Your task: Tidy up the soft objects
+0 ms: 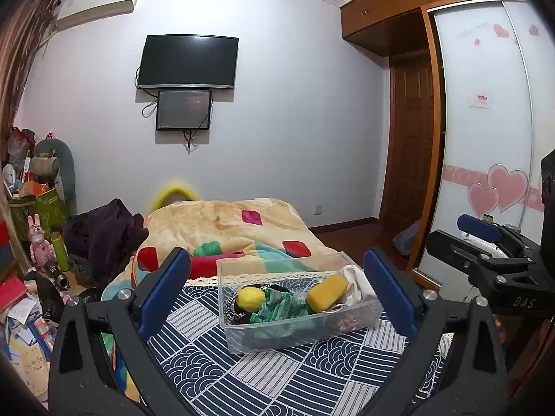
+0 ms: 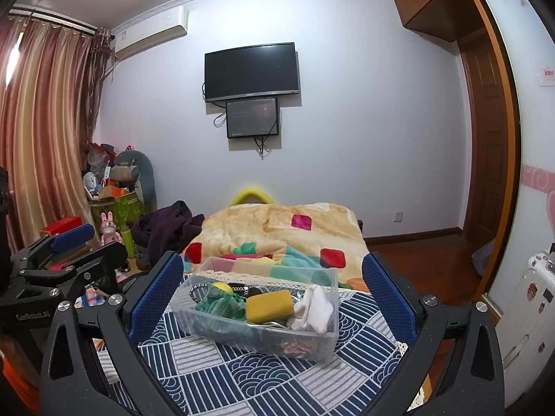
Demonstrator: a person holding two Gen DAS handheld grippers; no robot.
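A clear plastic bin point(image 1: 277, 338) point(image 2: 322, 345) stands on a blue-and-white patterned cloth point(image 1: 270, 378) point(image 2: 263, 378). It holds a yellow sponge point(image 1: 326, 292) point(image 2: 270, 305), a yellow ball point(image 1: 250, 298) point(image 2: 222, 287), a green striped cloth point(image 1: 281, 310) point(image 2: 220, 305), a white cloth point(image 1: 355, 286) point(image 2: 314, 306) and dark beaded items. My left gripper point(image 1: 277, 291) is open and empty, its blue pads either side of the bin, short of it. My right gripper point(image 2: 272, 294) is open and empty, likewise framing the bin; it also shows in the left wrist view point(image 1: 482, 239).
A bed with an orange patchwork blanket point(image 1: 229, 225) point(image 2: 277, 225) lies behind the bin. Dark clothes point(image 1: 107, 235) point(image 2: 166, 228) and clutter fill the left side. A wardrobe point(image 1: 485, 138) and a white suitcase point(image 2: 527, 305) stand at the right.
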